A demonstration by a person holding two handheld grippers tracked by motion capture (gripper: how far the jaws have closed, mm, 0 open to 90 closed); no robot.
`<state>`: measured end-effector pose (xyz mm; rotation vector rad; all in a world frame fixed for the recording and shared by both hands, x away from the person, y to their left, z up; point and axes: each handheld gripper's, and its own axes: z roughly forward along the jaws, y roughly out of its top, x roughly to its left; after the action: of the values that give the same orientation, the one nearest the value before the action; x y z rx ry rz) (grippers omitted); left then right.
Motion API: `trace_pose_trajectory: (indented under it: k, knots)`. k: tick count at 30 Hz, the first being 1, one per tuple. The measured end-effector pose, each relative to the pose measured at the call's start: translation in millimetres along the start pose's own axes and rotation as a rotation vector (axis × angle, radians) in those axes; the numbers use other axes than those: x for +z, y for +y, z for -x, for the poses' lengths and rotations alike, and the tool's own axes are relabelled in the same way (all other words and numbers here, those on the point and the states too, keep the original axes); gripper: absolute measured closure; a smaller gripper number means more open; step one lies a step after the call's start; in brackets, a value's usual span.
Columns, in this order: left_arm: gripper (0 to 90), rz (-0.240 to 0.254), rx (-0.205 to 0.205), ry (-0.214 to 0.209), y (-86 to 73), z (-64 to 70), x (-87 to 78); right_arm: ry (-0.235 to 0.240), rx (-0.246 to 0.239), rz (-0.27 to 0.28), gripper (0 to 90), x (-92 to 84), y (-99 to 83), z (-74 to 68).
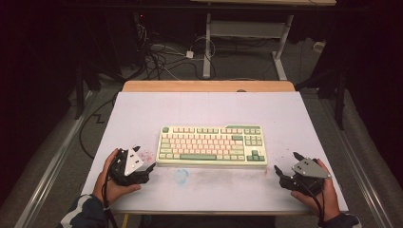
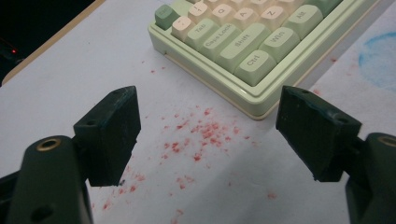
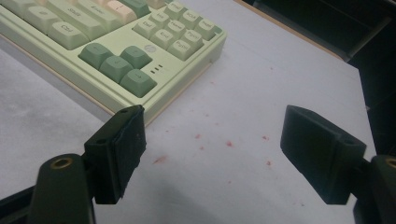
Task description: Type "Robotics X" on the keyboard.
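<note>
Item: keyboard, lying flat on the table, ahead of and between both sets of jaws. Left gripper and right gripper are standing wide, holding nothing. Risk: uneven closing is likely skewing it or popping keys.

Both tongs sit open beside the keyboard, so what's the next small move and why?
Probably slide the left tongs and right tongs inward to the keyboard ends: both are open, empty, and flank its near corners without touching it.
</note>
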<state>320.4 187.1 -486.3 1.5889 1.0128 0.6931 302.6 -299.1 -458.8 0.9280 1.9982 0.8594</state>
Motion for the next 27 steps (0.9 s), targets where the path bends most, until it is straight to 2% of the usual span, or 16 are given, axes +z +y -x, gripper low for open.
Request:
trace_pose_trajectory:
  k: [9, 12, 15, 17, 20, 22, 25, 27]
  knots:
    - [20.7, 0.011, 0.013, -0.005, 0.5, 2.3, -5.4, -0.011, -0.005, 0.001, 22.8, -2.5, 0.9, -0.8]
    - [20.7, 0.005, 0.011, -0.005, -0.1, 0.9, -5.1, -0.033, -0.006, -0.006, 24.1, -2.1, 1.5, -0.2]
    - [20.8, 0.005, 0.007, -0.005, -0.1, 0.7, -5.5, -0.039, 0.012, -0.020, 25.3, -1.7, 1.1, 1.7]
    - [20.9, 0.001, 0.008, -0.013, -0.7, 1.7, -6.6, -0.024, 0.016, -0.008, 25.9, -3.1, 0.9, 3.8]
    - [21.0, -0.006, 0.009, -0.011, -1.4, 1.3, -6.4, 0.033, 0.034, 0.010, 28.6, -3.9, 2.9, 6.3]
    - [21.3, -0.008, 0.008, -0.011, -1.5, 1.0, -6.2, 0.056, 0.025, 0.011, 32.0, -2.1, 4.5, 4.9]
    - [21.6, -0.011, 0.006, -0.011, -1.3, 0.8, -3.3, 0.081, 0.018, 0.012, 38.6, 1.3, 8.4, 2.2]
    - [22.1, -0.013, 0.001, -0.014, -0.5, 1.3, -0.8, 0.108, 0.017, 0.020, 47.2, 4.6, 13.4, 1.2]
